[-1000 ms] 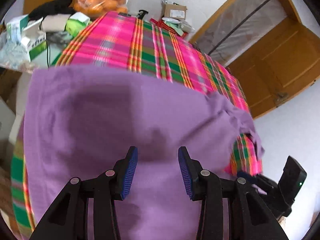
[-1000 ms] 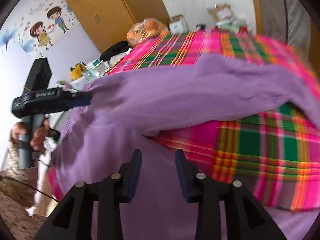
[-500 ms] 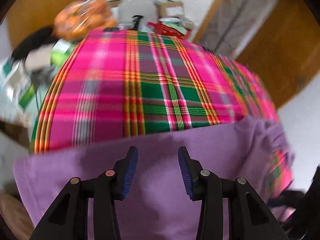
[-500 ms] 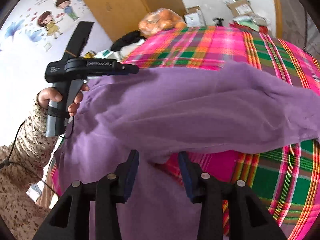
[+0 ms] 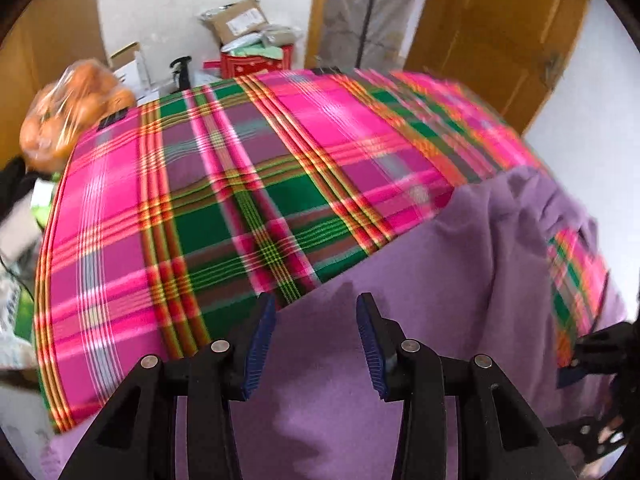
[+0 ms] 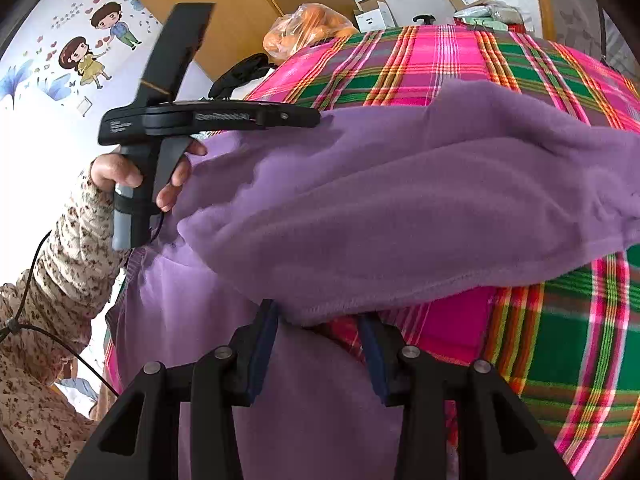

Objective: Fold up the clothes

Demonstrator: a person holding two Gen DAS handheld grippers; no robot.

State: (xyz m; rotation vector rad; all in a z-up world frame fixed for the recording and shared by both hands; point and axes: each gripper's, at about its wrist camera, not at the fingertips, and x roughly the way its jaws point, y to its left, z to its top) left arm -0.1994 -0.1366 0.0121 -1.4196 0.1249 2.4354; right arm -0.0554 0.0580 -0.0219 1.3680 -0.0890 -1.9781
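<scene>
A purple fleece garment point(image 5: 460, 264) lies over the near part of a table under a pink and green plaid cloth point(image 5: 224, 200). My left gripper point(image 5: 316, 320) is open above the garment's far edge, with nothing between its blue pads. In the right wrist view the garment point(image 6: 400, 208) is folded over itself into a thick roll. My right gripper point(image 6: 318, 322) is open just below that fold's hem and holds nothing. A hand point(image 6: 132, 176) holds the left gripper point(image 6: 314, 118) over the garment's left side.
A bag of oranges point(image 5: 72, 116) sits at the table's far left corner, with cardboard boxes point(image 5: 236, 22) and a red box point(image 5: 256, 62) behind the table. A wooden door point(image 5: 500, 40) stands at the back right. A patterned sleeve point(image 6: 60, 272) and cable are at the left.
The left wrist view has swung away from the garment: purple now fills only the bottom and right, with much more plaid cloth showing. In the right wrist view the left gripper rose and moved right.
</scene>
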